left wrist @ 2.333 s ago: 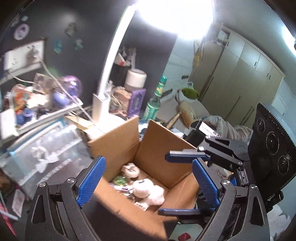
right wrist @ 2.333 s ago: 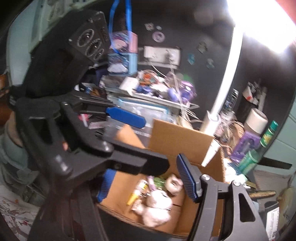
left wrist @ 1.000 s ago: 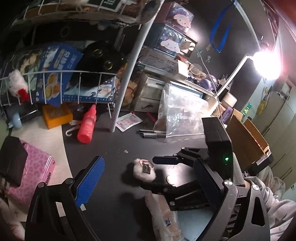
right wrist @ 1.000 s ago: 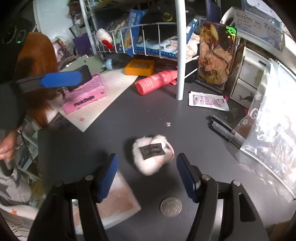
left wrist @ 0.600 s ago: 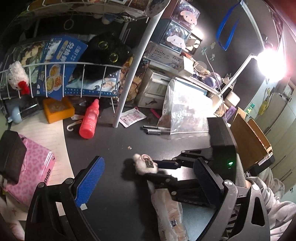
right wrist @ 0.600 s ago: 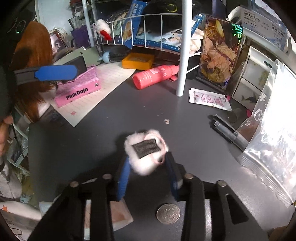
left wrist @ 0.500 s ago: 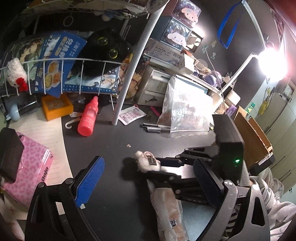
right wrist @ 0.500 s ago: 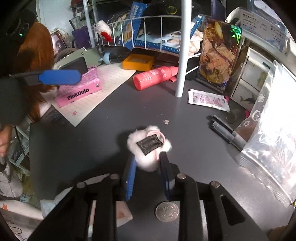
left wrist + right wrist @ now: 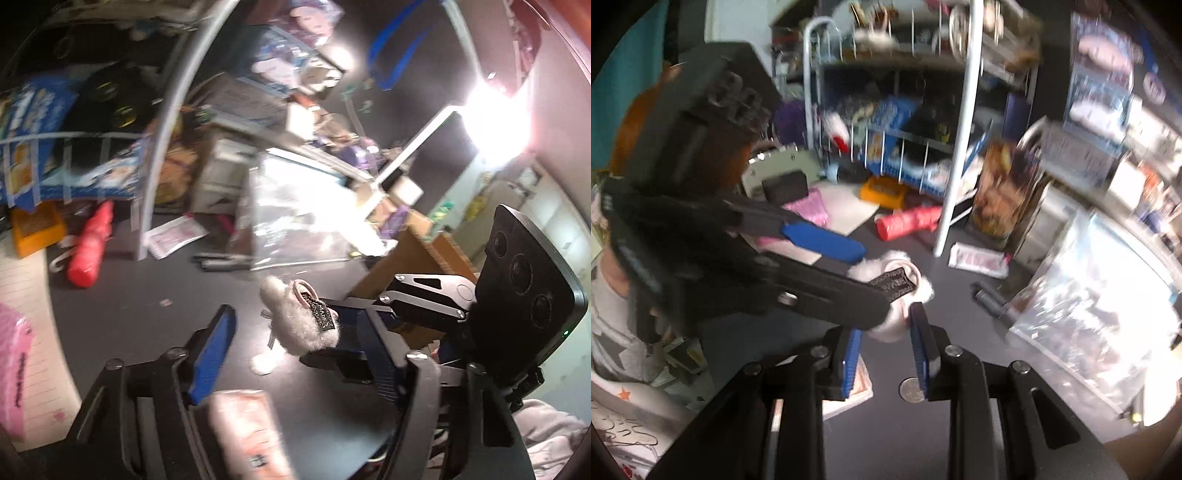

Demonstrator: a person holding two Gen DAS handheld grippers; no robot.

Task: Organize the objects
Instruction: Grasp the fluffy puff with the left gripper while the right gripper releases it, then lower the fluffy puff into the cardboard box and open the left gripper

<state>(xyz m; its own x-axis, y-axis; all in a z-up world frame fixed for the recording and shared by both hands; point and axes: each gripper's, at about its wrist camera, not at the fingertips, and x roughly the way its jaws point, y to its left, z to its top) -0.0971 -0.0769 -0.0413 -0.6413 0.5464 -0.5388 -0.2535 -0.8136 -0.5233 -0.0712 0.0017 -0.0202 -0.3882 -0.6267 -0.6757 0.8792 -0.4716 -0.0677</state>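
My right gripper (image 9: 886, 332) is shut on a small white fluffy plush (image 9: 899, 286) with a black label and holds it above the dark desk (image 9: 960, 295). In the left wrist view the plush (image 9: 299, 321) hangs in the right gripper (image 9: 343, 321), a small pompom dangling below it. My left gripper (image 9: 295, 350) is open and empty with blue pads, just beside the plush. The open cardboard box (image 9: 410, 254) stands behind to the right. Both views are motion-blurred.
A clear plastic bag (image 9: 1089, 306), pens (image 9: 993, 299), a coin (image 9: 912, 391) and a flat pink packet (image 9: 251, 432) lie on the desk. A red bottle (image 9: 88, 243), a white wire rack pole (image 9: 956, 147), an orange box (image 9: 882, 192) and a pink case (image 9: 14, 362) are at the left.
My right gripper closed on the white plush and lifted it off the desk, moving it toward the cardboard box. Both cameras swung right and the left gripper stayed open.
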